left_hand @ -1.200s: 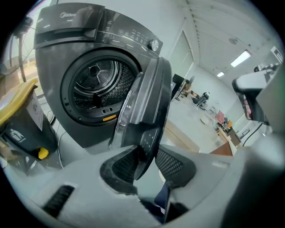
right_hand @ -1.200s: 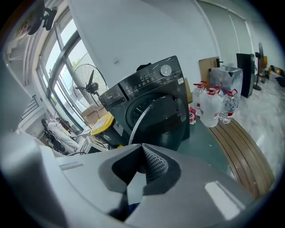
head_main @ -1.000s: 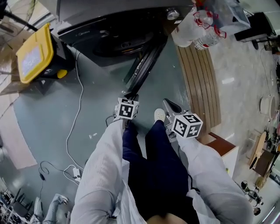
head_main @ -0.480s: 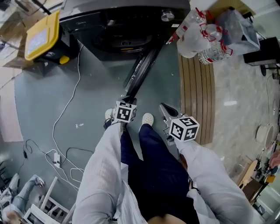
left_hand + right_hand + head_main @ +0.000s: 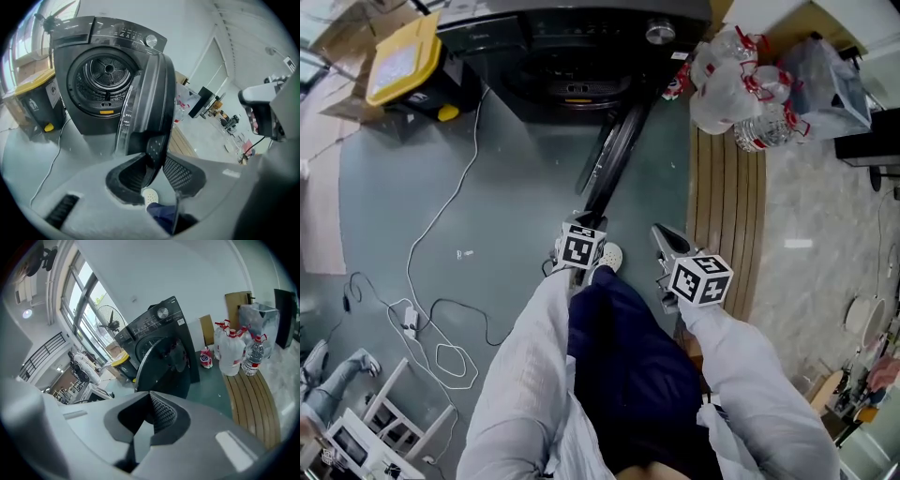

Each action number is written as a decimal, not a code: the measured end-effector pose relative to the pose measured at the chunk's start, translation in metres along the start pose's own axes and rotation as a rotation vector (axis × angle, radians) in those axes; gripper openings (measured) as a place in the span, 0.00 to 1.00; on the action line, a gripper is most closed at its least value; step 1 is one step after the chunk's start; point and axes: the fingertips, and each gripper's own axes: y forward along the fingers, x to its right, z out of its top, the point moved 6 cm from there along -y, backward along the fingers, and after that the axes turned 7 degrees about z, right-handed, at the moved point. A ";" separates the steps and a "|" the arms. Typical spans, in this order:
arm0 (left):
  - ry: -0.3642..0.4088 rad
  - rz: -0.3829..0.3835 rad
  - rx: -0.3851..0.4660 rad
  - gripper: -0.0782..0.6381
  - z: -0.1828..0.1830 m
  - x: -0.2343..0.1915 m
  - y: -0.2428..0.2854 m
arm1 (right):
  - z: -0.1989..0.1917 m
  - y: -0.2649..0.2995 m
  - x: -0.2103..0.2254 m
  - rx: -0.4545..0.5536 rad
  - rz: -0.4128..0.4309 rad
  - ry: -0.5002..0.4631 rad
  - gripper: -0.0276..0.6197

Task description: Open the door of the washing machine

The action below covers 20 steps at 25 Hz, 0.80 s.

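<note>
Change: door swung wider out from washing machine front.
Left gripper: jaws partly apart, clamped on door's free edge.
Right gripper: jaws together, empty, near door's edge, not touching.

Dark grey front-loading washer, silver knob at the panel's right, round door swung wide open from the opening's right side, standing edge-on out from the front, ribbed steel drum exposed behind it
</note>
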 end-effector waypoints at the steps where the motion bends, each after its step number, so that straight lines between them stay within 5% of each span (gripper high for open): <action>1: -0.003 0.001 0.001 0.27 0.000 0.003 0.001 | 0.001 -0.002 0.001 0.004 0.001 0.002 0.06; 12: 0.010 0.028 -0.004 0.25 0.001 0.053 0.012 | -0.020 -0.042 0.025 0.030 -0.028 0.055 0.06; 20: 0.059 -0.034 -0.024 0.27 0.002 0.092 0.027 | -0.045 -0.071 0.045 0.057 -0.075 0.097 0.05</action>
